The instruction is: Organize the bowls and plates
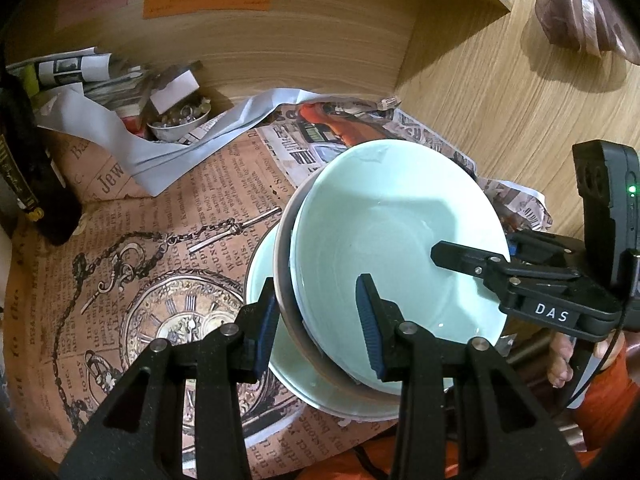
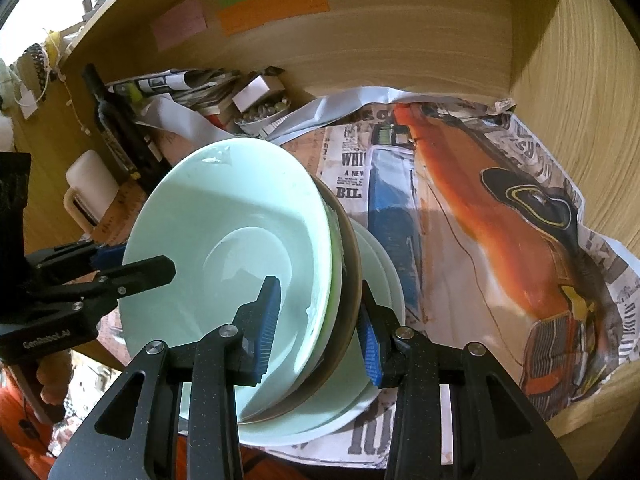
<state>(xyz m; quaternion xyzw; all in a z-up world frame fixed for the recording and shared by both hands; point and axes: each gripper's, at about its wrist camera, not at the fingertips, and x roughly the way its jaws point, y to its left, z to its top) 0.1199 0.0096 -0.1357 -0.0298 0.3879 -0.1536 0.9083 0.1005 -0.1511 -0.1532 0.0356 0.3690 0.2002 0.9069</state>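
- Inside a wooden shelf compartment point(image 2: 400, 40) lined with printed newspaper point(image 1: 160, 240), we hold a small stack of dishes between our two grippers, one at each side of the rim.
- The left gripper point(image 1: 320, 320) has its jaws pinching the near-left edge of the stack: a pale green bowl point(image 1: 400, 240) on top, a brown-rimmed dish point(image 1: 282, 280) nested just under it.
- The right gripper point(image 2: 320, 320) has its jaws clamped across the opposite edge of the same stack, one pad inside the green bowl, the other outside the brown rim.
- The held stack tilts above, or rests partly on, a pale green plate point(image 2: 384, 280) that lies on the paper; we cannot tell whether they touch.
- By our reading the job is well under way: several dishes are gathered into one pile inside the shelf, and setting this stack down squarely on the plate looks like the step in hand.
- What is left appears small: lower, level, let go.
- A little bowl of trinkets point(image 1: 180, 120) and a dark bottle point(image 2: 116, 128) stand at the back, apart from the stack.
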